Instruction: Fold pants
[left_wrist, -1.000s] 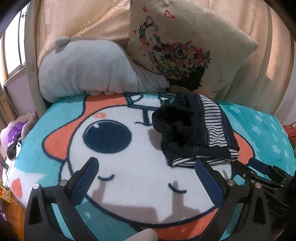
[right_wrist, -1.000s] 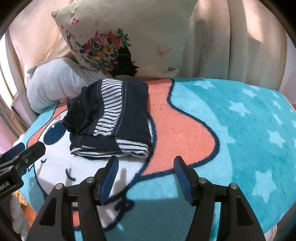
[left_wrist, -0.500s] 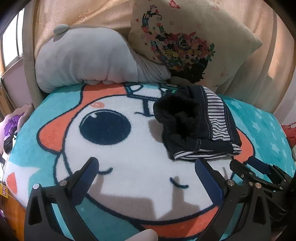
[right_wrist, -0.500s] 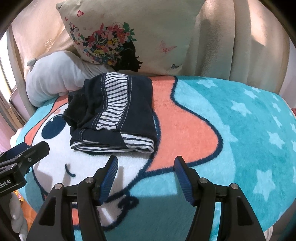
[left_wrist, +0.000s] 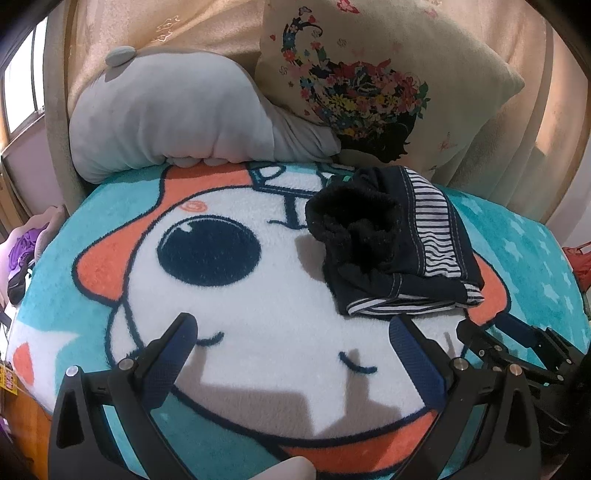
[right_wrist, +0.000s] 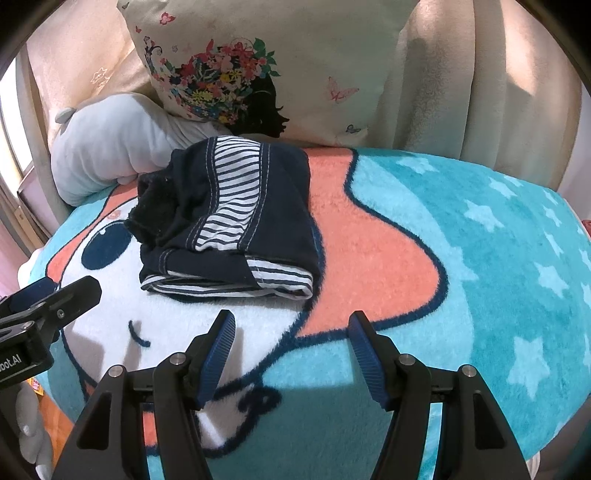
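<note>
The pants (right_wrist: 229, 218), dark navy with white-striped panels and a black fleecy lining, are shown folded into a compact bundle on a plush cartoon blanket (right_wrist: 480, 258) that covers the bed. In the right wrist view the bundle lies on the boundary between the white face area and the orange patch of the print; its fleecy lining is exposed at the left side, and striped hems are stacked at the near edge. Behind it, a grey plush cushion (left_wrist: 177, 122) and a cream pillow with a floral print (right_wrist: 266, 66) are propped against beige curtains (right_wrist: 480, 85). The left hand-held gripper (left_wrist: 291, 328) is held with its jaws wide apart and nothing between them, near the bundle's near edge but apart from it. The right hand-held gripper (right_wrist: 291, 325) is likewise seen with jaws apart and empty, just short of the striped hems. Both blue-padded pairs of fingers are poised above the blanket, on which their shadows are cast.
</note>
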